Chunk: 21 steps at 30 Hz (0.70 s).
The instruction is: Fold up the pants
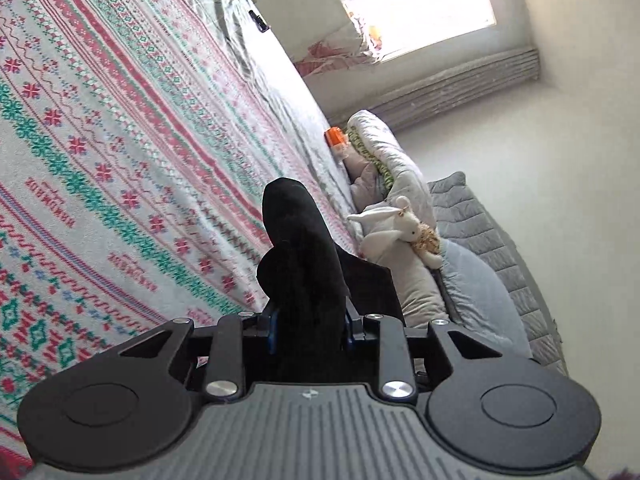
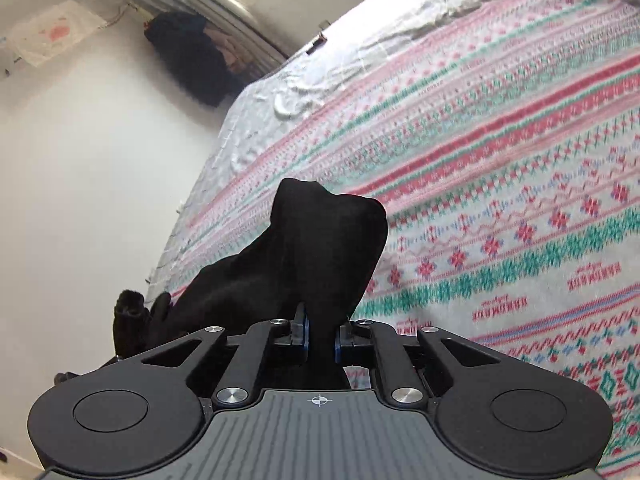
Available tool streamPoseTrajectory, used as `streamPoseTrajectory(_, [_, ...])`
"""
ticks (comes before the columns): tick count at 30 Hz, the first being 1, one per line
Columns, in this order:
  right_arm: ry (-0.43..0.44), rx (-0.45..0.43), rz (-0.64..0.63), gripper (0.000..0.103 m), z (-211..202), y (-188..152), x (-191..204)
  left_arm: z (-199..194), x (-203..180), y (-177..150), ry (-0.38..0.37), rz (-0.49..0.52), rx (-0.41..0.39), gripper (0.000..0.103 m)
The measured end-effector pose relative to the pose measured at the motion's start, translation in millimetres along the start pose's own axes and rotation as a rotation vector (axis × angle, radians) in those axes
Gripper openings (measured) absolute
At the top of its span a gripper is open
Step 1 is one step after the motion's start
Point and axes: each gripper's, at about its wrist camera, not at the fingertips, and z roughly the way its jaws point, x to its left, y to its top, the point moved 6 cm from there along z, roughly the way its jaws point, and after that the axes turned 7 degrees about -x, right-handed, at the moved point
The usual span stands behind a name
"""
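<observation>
Left claw [image 1: 310, 326]: jaws clamped on a thick bunch of the black pants [image 1: 300, 248], cloth bulging up and forward past the blue pads [image 1: 273, 326]. Right claw [image 2: 319, 338]: jaws drawn in tight on a thinner neck of the same pants [image 2: 320, 248], fabric flaring wide above the pinch. No earlier frame is available, so only the present grip is noted. Landmark: the patterned blanket [image 1: 120, 140] on the bed. The pants are lifted above the blanket near its front edge, held at two points, with the rest of the garment hanging down out of both views; how much trails below cannot be told. Beyond the blanket, toward its pillow end, sit a white plush rabbit [image 1: 392, 228], pillows [image 1: 472, 280] and a small orange object [image 1: 335, 137]; a small dark object [image 1: 258, 21] lies by the blanket's far edge. Risks, as judged: (1) the right pinch is narrow, so a tug between the claws could pull the cloth out; (2) the left holds a wad, probably several layers, so layers may slip unevenly and the fold line will skew; (3) the hidden hanging part may drag or catch on the bed edge when laid down, leaving creases; (4) a swing toward the pillow end could sweep the rabbit.
</observation>
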Motion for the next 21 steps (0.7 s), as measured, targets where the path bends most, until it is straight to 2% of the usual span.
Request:
streamPoseTrajectory(2, [0.000, -0.046, -0.011, 0.011, 0, 16, -3, 10, -5, 0, -0.022, -0.002, -0.036, 0.051])
streamPoseTrajectory(5, [-0.002, -0.091, -0.022, 0.011, 8, 30, -8, 24, -11, 2, -0.019, 0.071, -0.078, 0.052])
streamPoseTrajectory(6, [-0.010, -0.096, -0.036, 0.012, 12, 31, -10, 28, -9, 2, 0.004, 0.098, -0.086, 0.052])
streamPoseTrajectory(8, [-0.039, -0.081, -0.065, 0.016, 22, 28, -16, 36, 3, 3, 0.119, 0.143, -0.093, 0.057])
streamPoseTrajectory(10, [-0.122, -0.072, -0.091, 0.024, 27, 22, -27, 37, 17, 5, 0.259, 0.181, -0.116, 0.057])
streamPoseTrajectory(11, [-0.171, -0.072, -0.107, 0.033, 28, 21, -32, 32, 23, 7, 0.299, 0.191, -0.118, 0.058])
streamPoseTrajectory(12, [-0.200, -0.074, -0.120, 0.039, 27, 19, -36, 28, 26, 11, 0.316, 0.187, -0.119, 0.059])
streamPoseTrajectory(16, [-0.179, -0.067, -0.108, 0.047, 15, 18, -34, 12, 13, 20, 0.352, 0.203, -0.137, 0.075])
streamPoseTrajectory(18, [-0.185, -0.064, -0.114, 0.053, 8, 16, -30, 3, 5, 19, 0.379, 0.234, -0.123, 0.077])
streamPoseTrajectory(21, [-0.209, -0.057, -0.143, 0.054, -2, 11, -24, -6, -7, 11, 0.415, 0.272, -0.086, 0.083])
